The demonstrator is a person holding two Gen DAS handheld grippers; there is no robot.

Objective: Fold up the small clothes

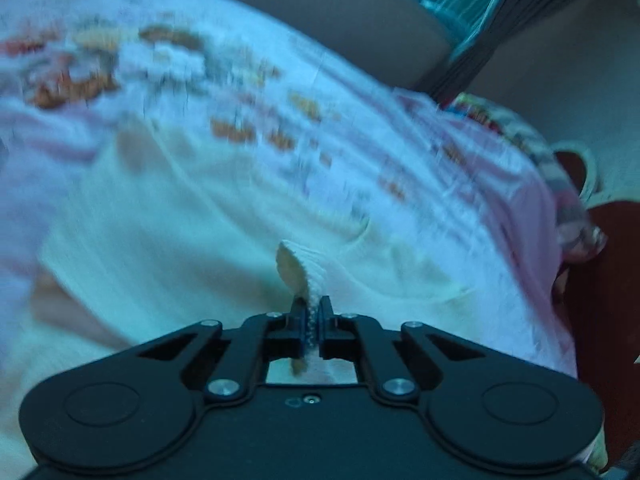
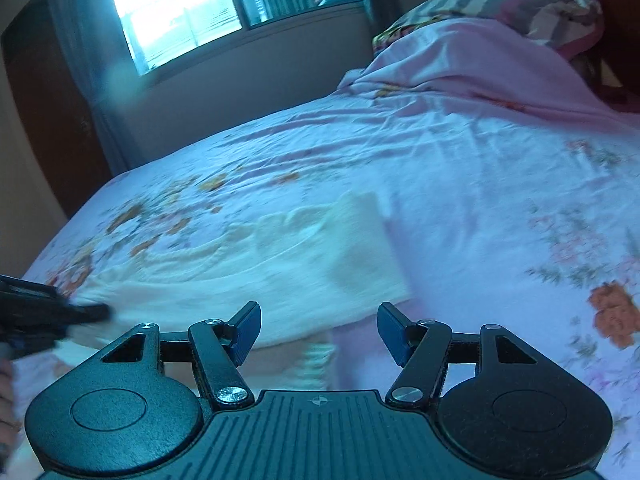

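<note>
Floral bedsheet (image 2: 460,168) w/ cream ribbed garment (image 1: 240,248), left hand-held gripper (image 1: 314,314) pinching hem.

No text, label, brand or number can be read in either view. The only sign is a small round crosshair-like mark (image 2: 319,401) moulded into the ribbed body of the right claw (image 2: 319,334), just behind its fingers; it carries no letters. The floral print on the bed sheet (image 2: 460,168) is pattern only, and the left wrist view is too blurred by motion to show any writing on the cream garment (image 1: 224,248) or on the sheet.
</note>
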